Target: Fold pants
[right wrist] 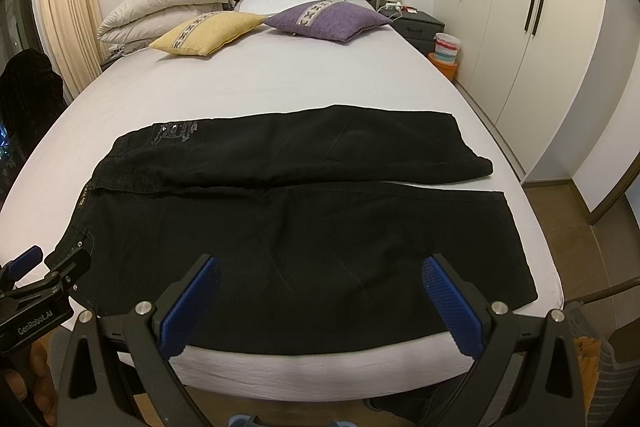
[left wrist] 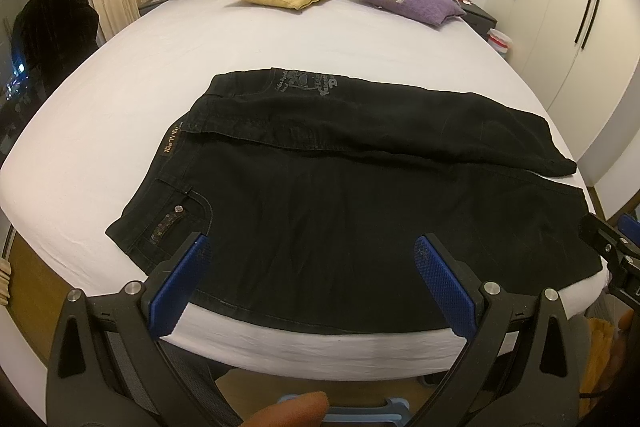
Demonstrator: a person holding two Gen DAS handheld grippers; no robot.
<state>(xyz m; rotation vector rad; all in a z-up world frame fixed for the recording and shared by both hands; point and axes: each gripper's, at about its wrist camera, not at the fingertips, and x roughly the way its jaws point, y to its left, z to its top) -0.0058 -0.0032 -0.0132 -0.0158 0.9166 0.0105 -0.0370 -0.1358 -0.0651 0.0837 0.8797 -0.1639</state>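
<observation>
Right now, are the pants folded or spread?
Spread: the pants lie flat on the bed, both legs side by side.

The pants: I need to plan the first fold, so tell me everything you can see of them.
The pants are black, denim-looking, spread flat across the foot of the bed, waist at the left, hems at the right. The two legs lie side by side, slightly apart at the hems. A brown waistband label, a riveted pocket and a pale print on the far side show. Only the sheet touches them; the left gripper and right gripper are open above the near leg.
</observation>
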